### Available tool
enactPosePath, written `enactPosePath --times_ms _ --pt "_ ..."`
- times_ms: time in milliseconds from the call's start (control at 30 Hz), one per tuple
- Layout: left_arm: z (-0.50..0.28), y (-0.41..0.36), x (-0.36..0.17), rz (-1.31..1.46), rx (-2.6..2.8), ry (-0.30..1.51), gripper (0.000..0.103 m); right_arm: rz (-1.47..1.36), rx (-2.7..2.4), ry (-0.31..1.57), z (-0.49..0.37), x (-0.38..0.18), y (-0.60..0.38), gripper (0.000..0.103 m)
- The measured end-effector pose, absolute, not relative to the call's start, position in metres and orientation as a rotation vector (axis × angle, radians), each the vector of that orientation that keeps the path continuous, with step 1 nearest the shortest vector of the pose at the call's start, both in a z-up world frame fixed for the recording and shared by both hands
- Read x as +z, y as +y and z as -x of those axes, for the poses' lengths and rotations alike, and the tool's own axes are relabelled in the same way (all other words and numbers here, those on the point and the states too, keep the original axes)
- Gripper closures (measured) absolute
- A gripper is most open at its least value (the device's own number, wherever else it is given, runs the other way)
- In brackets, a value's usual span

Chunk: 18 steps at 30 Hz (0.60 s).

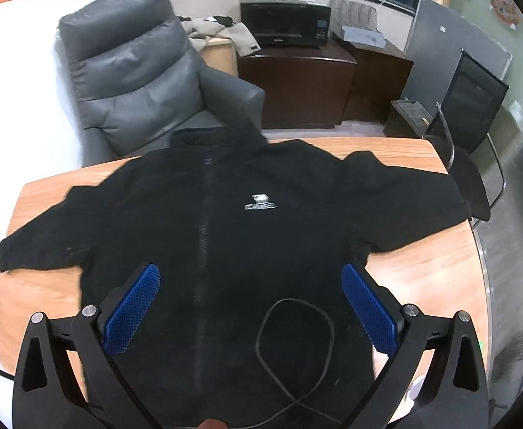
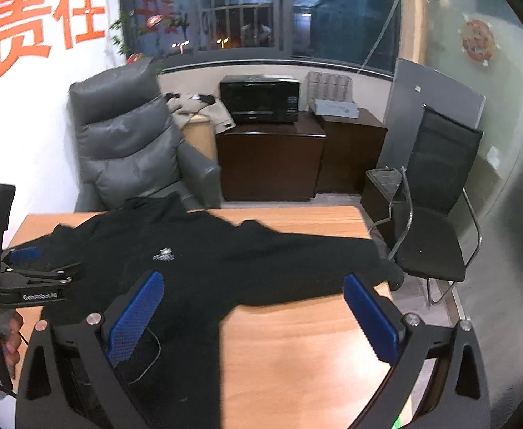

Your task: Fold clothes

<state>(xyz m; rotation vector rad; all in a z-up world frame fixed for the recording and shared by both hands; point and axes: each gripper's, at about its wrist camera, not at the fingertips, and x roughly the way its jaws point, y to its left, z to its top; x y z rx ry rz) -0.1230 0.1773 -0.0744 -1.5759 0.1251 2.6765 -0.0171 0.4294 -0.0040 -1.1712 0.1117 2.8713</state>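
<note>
Jacket [image 1: 225, 236] flat on table [image 1: 422, 279], sleeves reaching edges; left gripper [image 1: 250, 279] & right gripper [image 2: 254, 293] wide open, empty.

a black jacket [image 1: 225, 221] lies spread flat over most of the wooden surface [image 1: 422, 279], sleeves reaching both side edges. bare wood shows to the right of the jacket's body below the sleeve [image 2: 297, 339], the widest free patch, and in a smaller strip under the other sleeve [image 1: 36, 293]. a thin black cable [image 1: 297, 350] loops across the jacket's lower part. the left tongs [image 1: 250, 304] hang wide apart above the hem. the right tongs [image 2: 254, 307] hang wide apart over the bare wood. a grey armchair [image 1: 129, 82] crowds the far edge, and a black office chair [image 2: 436, 221] stands just beside the right end.
</note>
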Motion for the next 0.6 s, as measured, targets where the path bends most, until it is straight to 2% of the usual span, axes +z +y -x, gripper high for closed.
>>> enactPosePath --times_ms 167,300,433,600 --pt "0.162 0.234 -0.115 1.536 2.566 0.218 0.0 1.174 2.895 0.286 0.038 -0.053 0.537 0.0" --pt "0.194 0.275 -0.156 1.533 2.432 0.296 0.0 1.199 2.824 0.528 0.055 -0.11 0.642 0.0" --pt "0.225 0.307 -0.198 1.524 2.321 0.347 0.0 1.252 2.691 0.941 0.073 -0.187 0.753 0.0" --pt "0.248 0.338 -0.244 1.491 2.223 0.507 0.0 1.343 2.544 1.343 0.104 -0.279 0.825 0.0"
